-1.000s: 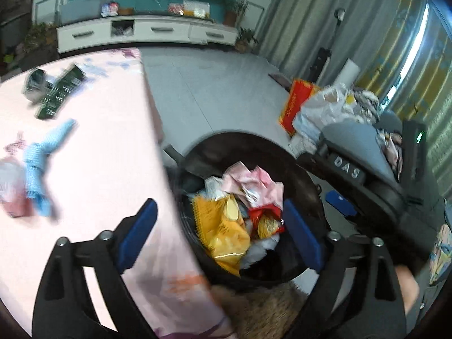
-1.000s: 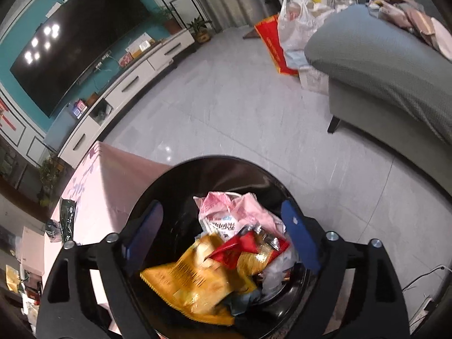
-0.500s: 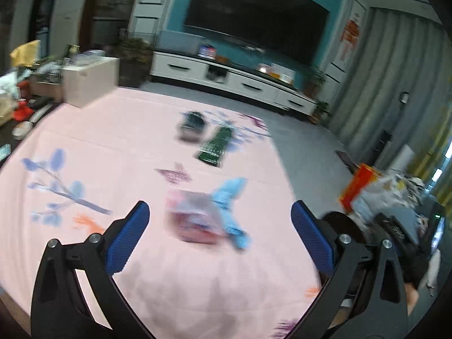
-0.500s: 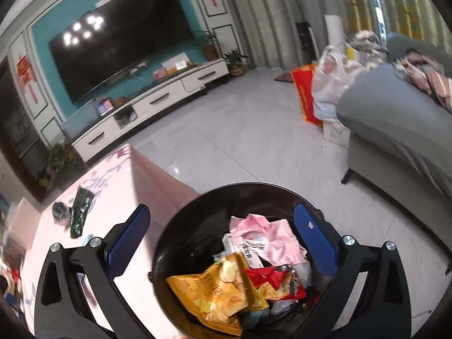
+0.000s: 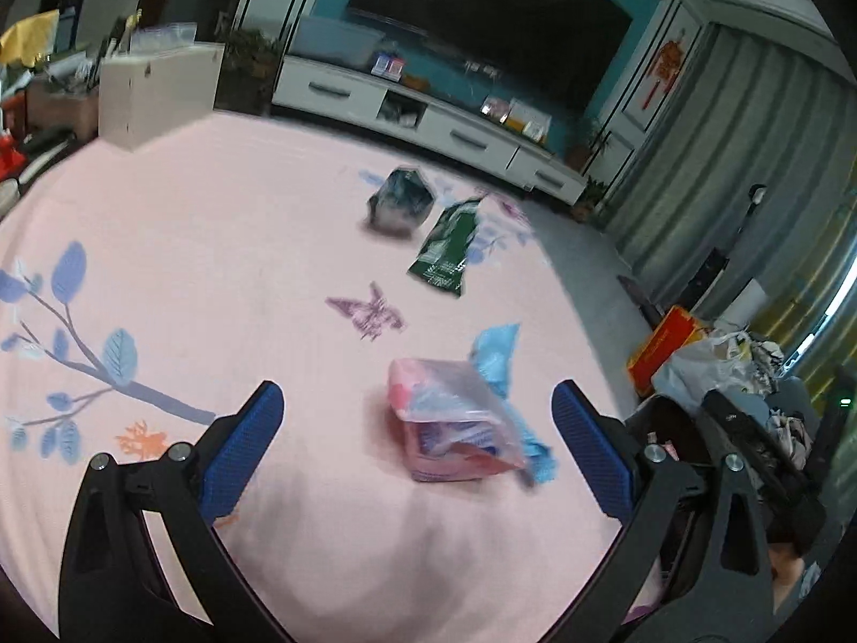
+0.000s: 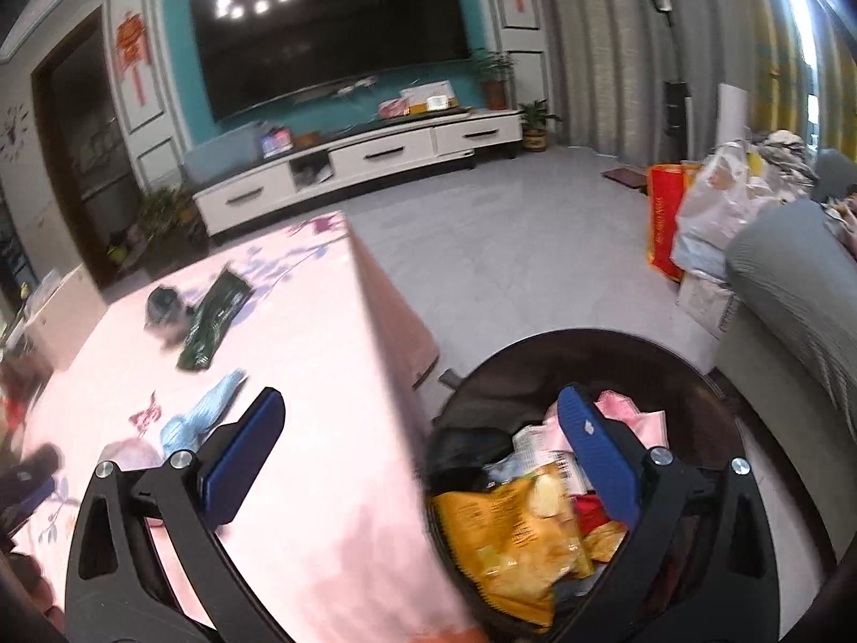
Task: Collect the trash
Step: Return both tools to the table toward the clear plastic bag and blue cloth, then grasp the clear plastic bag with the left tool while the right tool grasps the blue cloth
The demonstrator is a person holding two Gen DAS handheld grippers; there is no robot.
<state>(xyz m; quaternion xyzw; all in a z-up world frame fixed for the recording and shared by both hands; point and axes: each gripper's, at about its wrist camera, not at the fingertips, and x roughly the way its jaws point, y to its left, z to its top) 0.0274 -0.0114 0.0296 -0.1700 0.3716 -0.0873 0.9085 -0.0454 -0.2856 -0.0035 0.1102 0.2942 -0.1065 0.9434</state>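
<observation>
A pink table (image 5: 225,246) printed with blue leaves and a purple butterfly. On it, from centre: a pink packet (image 5: 455,428) at 5 o'clock, touching a blue wrapper (image 5: 495,348); a green packet (image 5: 447,254) at 1 o'clock, a dark crumpled wrapper (image 5: 399,203) just beside it; a white box (image 5: 155,94) at 10 o'clock.

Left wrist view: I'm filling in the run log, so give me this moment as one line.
left gripper: open, empty | ahead: pink packet with blue wrapper on table | right gripper: open, empty, beside bin
</observation>
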